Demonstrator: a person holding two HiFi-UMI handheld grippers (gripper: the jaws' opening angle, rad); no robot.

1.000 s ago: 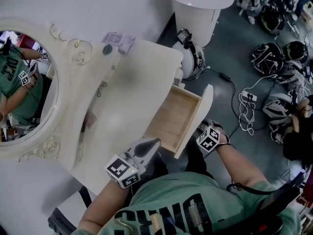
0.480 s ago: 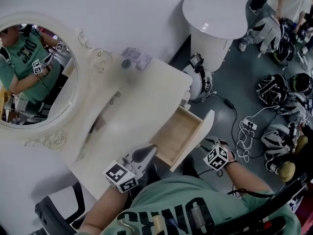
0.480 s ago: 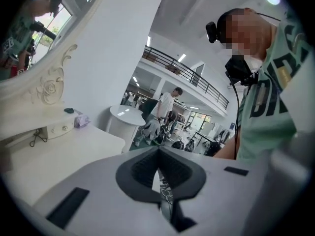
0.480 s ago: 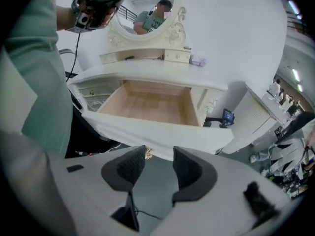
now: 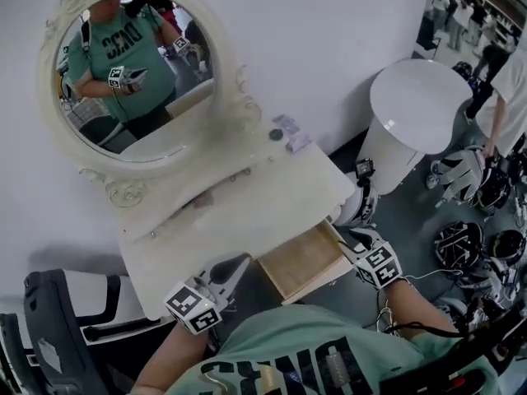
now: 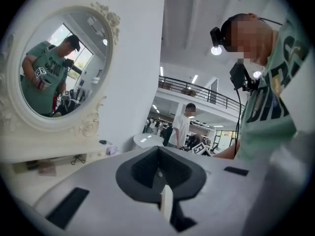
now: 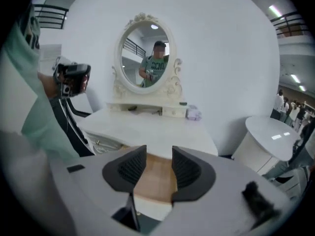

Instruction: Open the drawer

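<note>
**Observer:** Where is the drawer?

**Operator:** I see the drawer [image 5: 306,262] standing pulled out from the front edge of the dressing table [image 5: 247,212], toward its right front corner. Its pale wooden floor faces up. In the right gripper view the same wooden floor [image 7: 156,181] shows beyond the jaws.

**Observer:** State of the right gripper?

**Operator:** My right gripper [image 5: 347,237] sits by the drawer's outer right corner in the head view. In its own view [image 7: 159,156] the jaws stand wide apart; they have just been closing a little. Nothing lies between them. The pads [image 7: 129,168] touch nothing.

**Observer:** And the left?

**Operator:** My left gripper [image 5: 239,263] lies at the table's front edge, just left of the drawer. In its own view [image 6: 158,167] the jaws meet, and I see nothing held between them.

**Observer:** What else is in the figure?

**Operator:** An oval mirror [image 5: 132,64] in an ornate frame rises from the table's back edge. A small pale packet [image 5: 295,138] rests at the back right corner. A round white side table [image 5: 416,105] stands on the floor beyond the table's right edge. A dark chair [image 5: 58,327] stands off the left front corner.
</note>
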